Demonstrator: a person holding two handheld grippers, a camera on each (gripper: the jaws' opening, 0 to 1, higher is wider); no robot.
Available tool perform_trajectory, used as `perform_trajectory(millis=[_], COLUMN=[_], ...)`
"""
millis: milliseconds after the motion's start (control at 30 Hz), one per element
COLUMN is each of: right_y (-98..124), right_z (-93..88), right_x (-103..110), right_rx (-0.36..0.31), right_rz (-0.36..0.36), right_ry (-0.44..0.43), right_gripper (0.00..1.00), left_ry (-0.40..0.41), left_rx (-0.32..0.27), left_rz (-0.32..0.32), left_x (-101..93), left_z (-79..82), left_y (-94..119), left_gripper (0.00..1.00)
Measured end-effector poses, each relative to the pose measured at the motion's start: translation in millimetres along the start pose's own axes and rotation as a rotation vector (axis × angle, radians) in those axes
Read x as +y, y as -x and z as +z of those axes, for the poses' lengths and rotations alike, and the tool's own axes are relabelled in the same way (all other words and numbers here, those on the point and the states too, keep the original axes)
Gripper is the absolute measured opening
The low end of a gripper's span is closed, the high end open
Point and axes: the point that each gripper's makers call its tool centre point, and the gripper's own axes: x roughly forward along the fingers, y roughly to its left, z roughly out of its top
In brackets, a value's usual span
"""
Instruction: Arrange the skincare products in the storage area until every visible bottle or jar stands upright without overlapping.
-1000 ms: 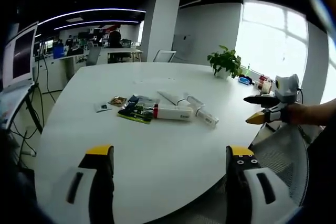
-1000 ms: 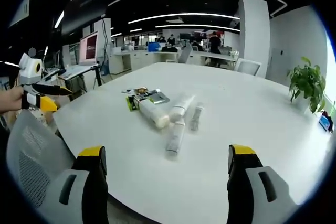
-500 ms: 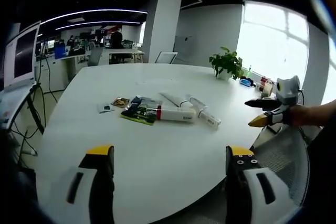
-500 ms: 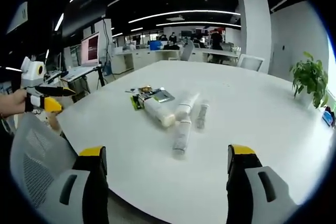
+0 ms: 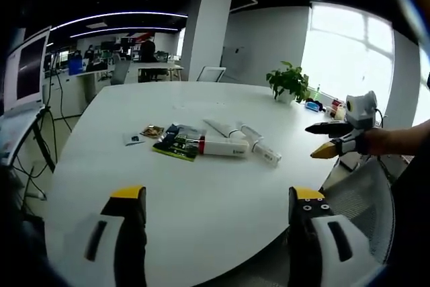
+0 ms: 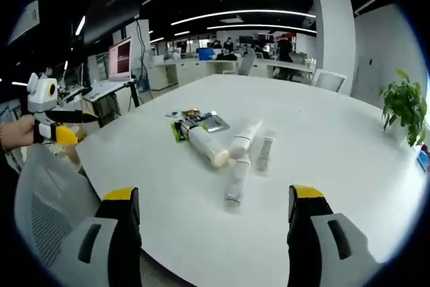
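Clearly nothing is upright yet: the tubes [image 6: 226, 144] lie flat beside sachets [image 5: 173, 142] on the surface [image 5: 201, 193]. Both the left tool [image 5: 218, 230] and right tool [image 6: 215, 230] hang spread and empty, well short of them.

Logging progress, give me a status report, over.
Both grippers open, empty, short of the table. Skincare tubes lying flat, bunched mid-table beside sachets. Nothing blocking.

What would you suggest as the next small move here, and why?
Probably reach the right gripper forward to the nearest tube. All the tubes lie flat in a cluster on the table; both grippers are open, empty and short of them.
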Motion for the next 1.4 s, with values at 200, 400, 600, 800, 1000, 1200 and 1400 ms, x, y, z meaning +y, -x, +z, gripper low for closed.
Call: perform_trajectory(millis=[200,400,600,800,1000,1200,1400], right_y=[-16.0,-28.5,-38.7,-50.7,-61.3,-74.2,-93.1], right_z=[17.2,19.6,27.3,31.4,31.6,36.4,45.4], right_x=[9.5,9.8,5.9,4.0,-1.7,0.0,-4.2], right_rx=[-0.016,0.022,0.028,0.044,0.058,0.082,0.096], right_rz=[0.065,0.104,0.133,0.155,0.183,0.211,0.231], right_ry=[0.052,0.103,0.121,0.15,0.144,0.158,0.184], right_gripper=[0.87,0.86,0.84,0.84,0.82,0.79,0.78], left_ry=[0.002,0.003,0.013,0.023,0.023,0.016,0.011], left_rx=[0.007,0.007,0.003,0.002,0.004,0.011,0.021], left_rz=[-0.003,-0.004,0.009,0.005,0.002,0.011,0.01], left_x=[-1.0,-0.4,2.3,1.1,0.2,0.0,-1.8], left_z=[-0.4,-0.6,-0.1,-0.6,-0.8,-2.1,-3.8], left_y=[-0.8,-1.1,-1.0,-2.7,-4.5,-5.5,-5.7], left_gripper=[0.79,0.79,0.78,0.77,0.77,0.76,0.76])
